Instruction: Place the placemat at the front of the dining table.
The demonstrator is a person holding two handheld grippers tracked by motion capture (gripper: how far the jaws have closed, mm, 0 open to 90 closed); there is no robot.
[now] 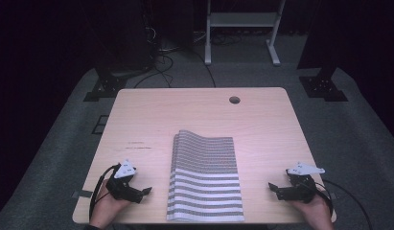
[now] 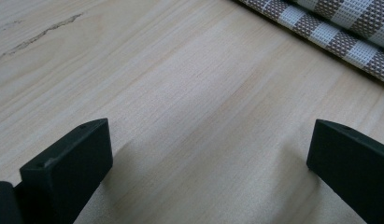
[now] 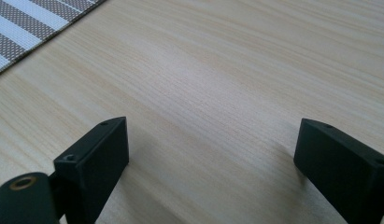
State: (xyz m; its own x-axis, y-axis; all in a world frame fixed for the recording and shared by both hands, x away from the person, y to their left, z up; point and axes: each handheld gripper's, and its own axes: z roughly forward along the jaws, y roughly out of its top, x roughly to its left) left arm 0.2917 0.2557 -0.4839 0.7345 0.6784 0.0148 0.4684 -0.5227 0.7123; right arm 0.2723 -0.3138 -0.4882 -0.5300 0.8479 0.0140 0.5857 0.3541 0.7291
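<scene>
Striped cloth (image 1: 205, 178) folded, lower centre; left gripper (image 1: 145, 191) and right gripper (image 1: 272, 187) flank it, jaws spread, empty. Judged: pre-grasp; next, reach cloth edges

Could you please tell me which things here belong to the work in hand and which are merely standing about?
In the job:
striped cloth
left gripper, open
right gripper, open
table

Merely about:
white frame on the floor
cables on the floor
</scene>
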